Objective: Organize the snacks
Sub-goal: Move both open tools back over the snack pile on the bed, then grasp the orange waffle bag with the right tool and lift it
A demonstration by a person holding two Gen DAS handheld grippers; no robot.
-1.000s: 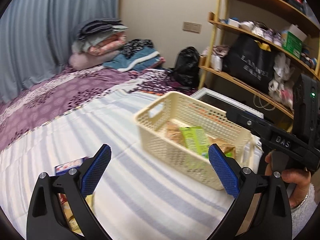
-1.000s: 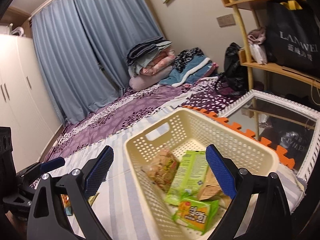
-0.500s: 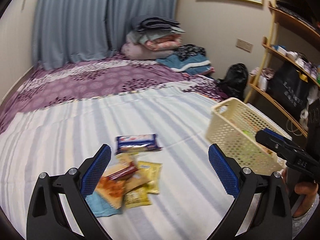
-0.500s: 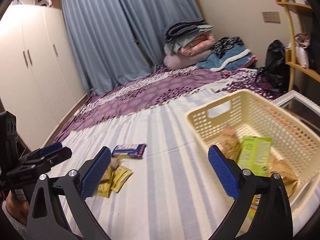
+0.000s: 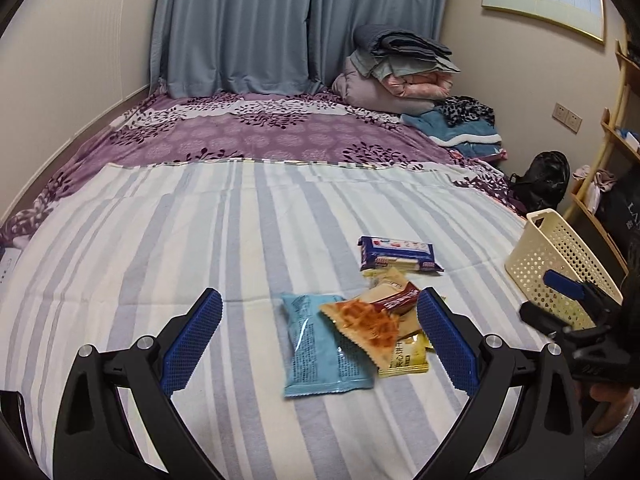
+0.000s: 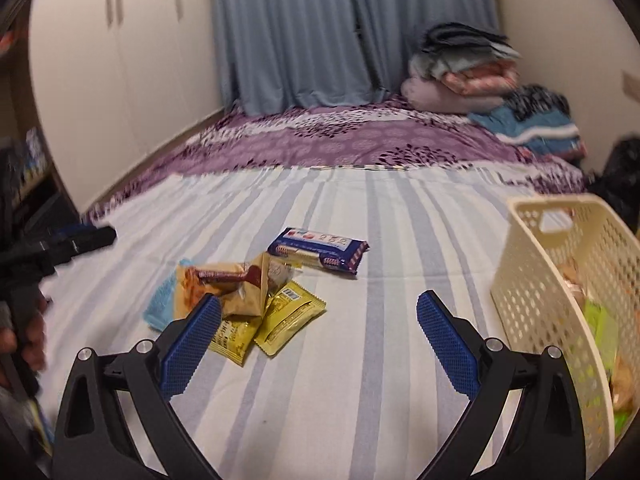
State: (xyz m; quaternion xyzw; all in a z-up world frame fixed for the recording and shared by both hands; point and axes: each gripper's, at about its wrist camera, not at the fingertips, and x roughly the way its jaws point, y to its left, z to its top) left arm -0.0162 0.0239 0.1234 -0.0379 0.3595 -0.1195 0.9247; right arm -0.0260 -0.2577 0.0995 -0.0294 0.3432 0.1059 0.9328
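A pile of snack packets lies on the striped sheet: a light blue pack [image 5: 320, 352], an orange pack [image 5: 366, 330], yellow sachets [image 6: 290, 314] and a dark blue biscuit pack [image 5: 398, 254] [image 6: 318, 252] just behind. A cream perforated basket [image 5: 556, 264] [image 6: 548, 300] with several snacks inside stands to the right. My left gripper [image 5: 318, 342] is open and empty, hovering over the pile. My right gripper [image 6: 318, 342] is open and empty, between the pile and the basket.
The bed carries a purple floral cover [image 5: 280, 136] and folded bedding [image 5: 396, 68] at the far end. Blue curtains [image 5: 280, 20] hang behind. A white wardrobe [image 6: 120, 80] stands left, wooden shelves [image 5: 616, 152] and a black bag [image 5: 548, 176] right.
Both grippers have swung left, away from the basket toward the snack pile. The pile now sits between the left gripper's fingers. Both stay open.
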